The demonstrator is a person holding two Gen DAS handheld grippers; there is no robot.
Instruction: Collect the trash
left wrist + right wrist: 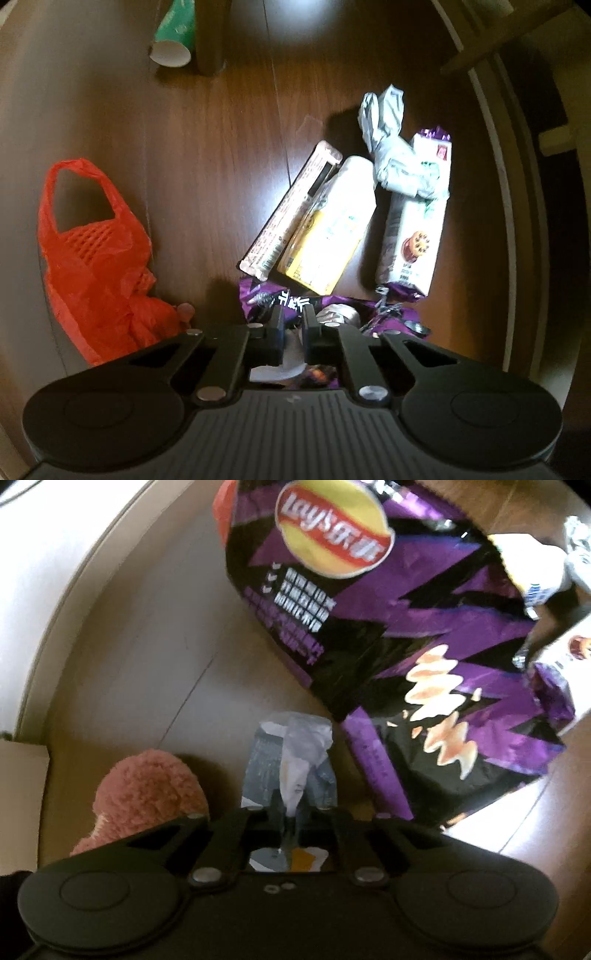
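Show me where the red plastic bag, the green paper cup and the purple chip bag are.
red plastic bag [92, 266], left wrist view, on its crumpled body below the handle loop.
green paper cup [176, 27], left wrist view, on its green side wall.
purple chip bag [424, 627], right wrist view, on the printed front below the logo.

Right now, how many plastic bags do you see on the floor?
2: the red bag lies at the left; the gray bag, knotted, rests on the cookie pack at the right. Others may be hidden.

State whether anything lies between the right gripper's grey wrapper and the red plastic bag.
Yes: the Lay's chip bag spreads between the grey wrapper, pinched in the right gripper, and the red plastic bag, partly covering it.
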